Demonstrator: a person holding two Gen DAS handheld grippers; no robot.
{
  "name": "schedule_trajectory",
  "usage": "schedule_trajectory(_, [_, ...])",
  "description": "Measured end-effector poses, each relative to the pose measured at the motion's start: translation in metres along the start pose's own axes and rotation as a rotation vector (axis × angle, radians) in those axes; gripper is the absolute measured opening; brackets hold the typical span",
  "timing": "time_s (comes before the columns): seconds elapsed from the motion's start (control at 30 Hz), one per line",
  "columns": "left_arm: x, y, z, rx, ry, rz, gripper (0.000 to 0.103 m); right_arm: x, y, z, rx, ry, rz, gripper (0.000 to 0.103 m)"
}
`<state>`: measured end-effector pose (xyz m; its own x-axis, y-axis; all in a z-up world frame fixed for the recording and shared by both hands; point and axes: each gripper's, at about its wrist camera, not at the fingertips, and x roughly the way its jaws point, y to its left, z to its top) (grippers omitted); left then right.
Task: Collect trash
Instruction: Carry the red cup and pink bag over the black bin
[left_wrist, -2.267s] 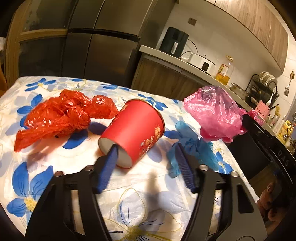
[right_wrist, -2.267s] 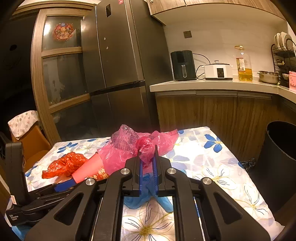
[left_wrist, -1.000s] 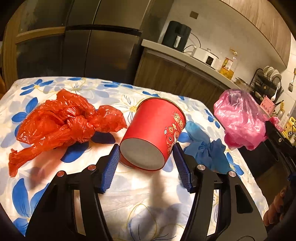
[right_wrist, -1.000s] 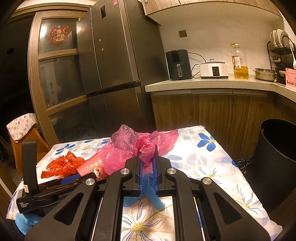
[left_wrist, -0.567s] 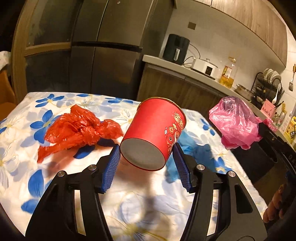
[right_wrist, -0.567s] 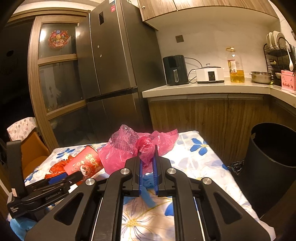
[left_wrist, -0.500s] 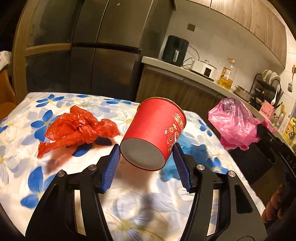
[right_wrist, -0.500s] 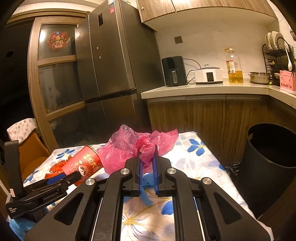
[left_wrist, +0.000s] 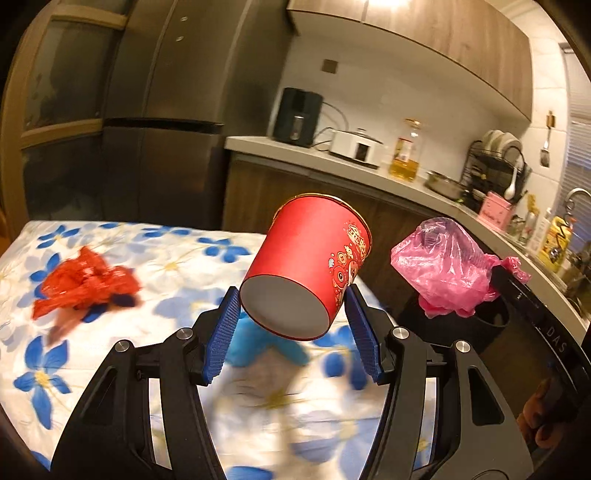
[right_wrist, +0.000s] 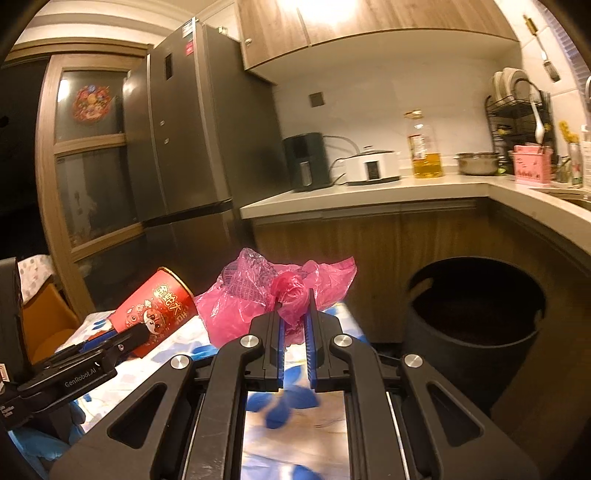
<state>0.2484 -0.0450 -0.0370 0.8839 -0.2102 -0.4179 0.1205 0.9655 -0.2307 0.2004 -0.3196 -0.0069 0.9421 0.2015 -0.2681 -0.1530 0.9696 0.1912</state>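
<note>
The right gripper (right_wrist: 294, 325), squeezing the knot of the crinkly pink plastic bag (right_wrist: 258, 295), is nearer the round black bin (right_wrist: 476, 314) on its right than the left gripper (left_wrist: 291, 325) hugging the red paper cup (left_wrist: 306, 266).

1. Red paper cup (left_wrist: 308, 258) with gold rim and cartoon print.
2. Translucent pink plastic bag (left_wrist: 443, 266).
3. Crumpled red bag (left_wrist: 83, 286).
4. White tablecloth (left_wrist: 166, 251), blue flowers.
5. Black bin (right_wrist: 476, 317).
6. Blue claw pads (left_wrist: 221, 332).

My left tongs' body (right_wrist: 70, 380) reads "GenRobot.AI". The red cup (right_wrist: 155, 310) carries gold Chinese characters, partly legible. A dark appliance front (left_wrist: 554, 341) shows "DAS".
</note>
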Motion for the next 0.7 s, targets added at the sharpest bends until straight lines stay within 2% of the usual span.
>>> schedule_trajectory(0.7, [0.055, -0.167, 0.018, 0.131, 0.007, -0.218, 0.057, -0.031, -0.117, 0.028, 0.059, -0.086, -0.238, 0.01])
